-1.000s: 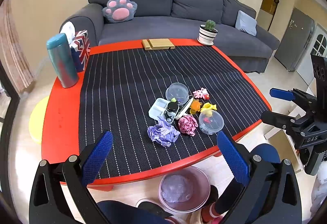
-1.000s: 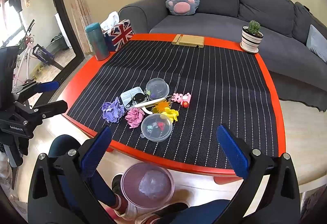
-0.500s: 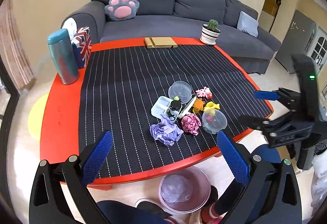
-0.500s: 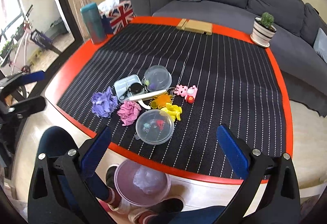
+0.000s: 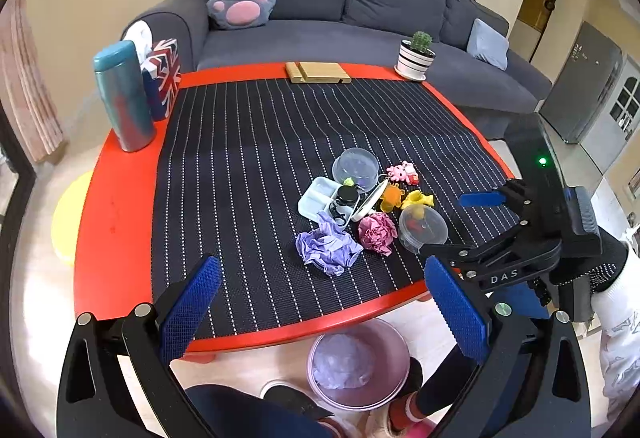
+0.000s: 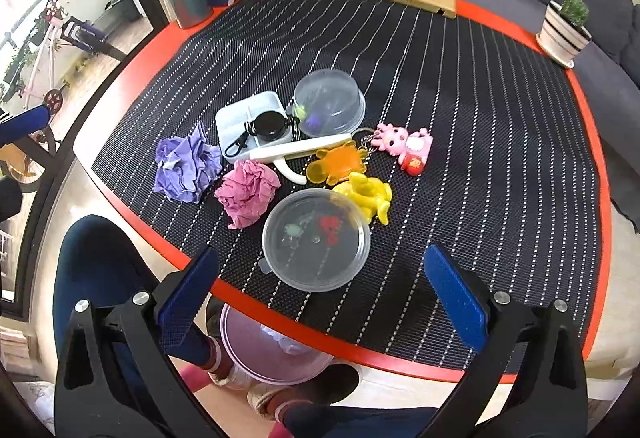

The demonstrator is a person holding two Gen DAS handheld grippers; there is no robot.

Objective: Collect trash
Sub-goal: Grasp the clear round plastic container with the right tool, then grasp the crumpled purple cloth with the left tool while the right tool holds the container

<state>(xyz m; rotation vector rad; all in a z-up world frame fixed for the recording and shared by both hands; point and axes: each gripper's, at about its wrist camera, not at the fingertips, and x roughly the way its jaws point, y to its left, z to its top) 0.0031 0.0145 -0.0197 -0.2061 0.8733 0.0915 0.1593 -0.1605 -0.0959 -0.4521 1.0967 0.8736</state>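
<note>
Two paper wads beyond right claw

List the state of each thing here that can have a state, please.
left gripper: open, empty
right gripper: open, empty
purple paper: crumpled, on the mat
pink paper: crumpled, on the mat
near round container: lid on
bin: open, paper inside
teal bottle: upright, capped

A grey sofa with a paw cushion sits behind the table; a potted cactus stands at its far edge.
</note>
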